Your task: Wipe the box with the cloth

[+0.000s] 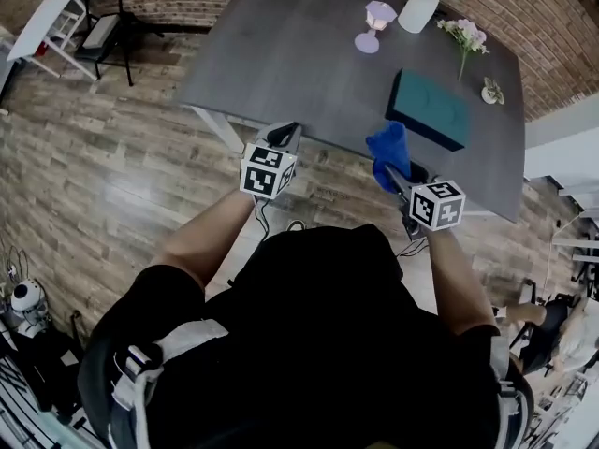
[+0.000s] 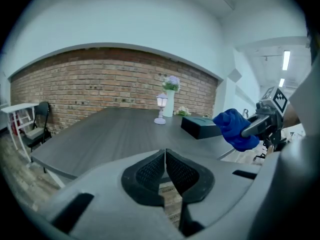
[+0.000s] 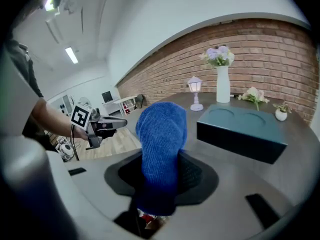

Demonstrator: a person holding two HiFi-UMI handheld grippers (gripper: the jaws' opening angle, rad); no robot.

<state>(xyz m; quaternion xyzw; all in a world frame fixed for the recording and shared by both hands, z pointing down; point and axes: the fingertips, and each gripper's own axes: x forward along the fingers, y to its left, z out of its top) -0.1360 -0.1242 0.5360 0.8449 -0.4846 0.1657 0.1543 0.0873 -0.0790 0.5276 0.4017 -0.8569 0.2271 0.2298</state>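
A dark teal box point(image 1: 430, 108) point(image 2: 201, 126) point(image 3: 242, 131) with two round dents in its lid lies on the grey table point(image 1: 299, 54), near the front right edge. My right gripper point(image 1: 395, 178) point(image 3: 162, 176) is shut on a blue cloth point(image 1: 388, 150) point(image 3: 161, 144) point(image 2: 236, 128), which sticks up between its jaws, just short of the box. My left gripper point(image 1: 284, 137) point(image 2: 165, 174) hovers at the table's near edge with its jaws pressed together and nothing between them.
At the table's far side stand a white vase of flowers point(image 1: 423, 3) point(image 3: 222, 81), a small lantern point(image 1: 375, 21) point(image 3: 195, 94), a loose flower sprig point(image 1: 465, 37) and a tiny pot point(image 1: 491, 90). A black chair point(image 1: 103, 17) and a white table point(image 1: 42, 19) stand on the wooden floor to the left.
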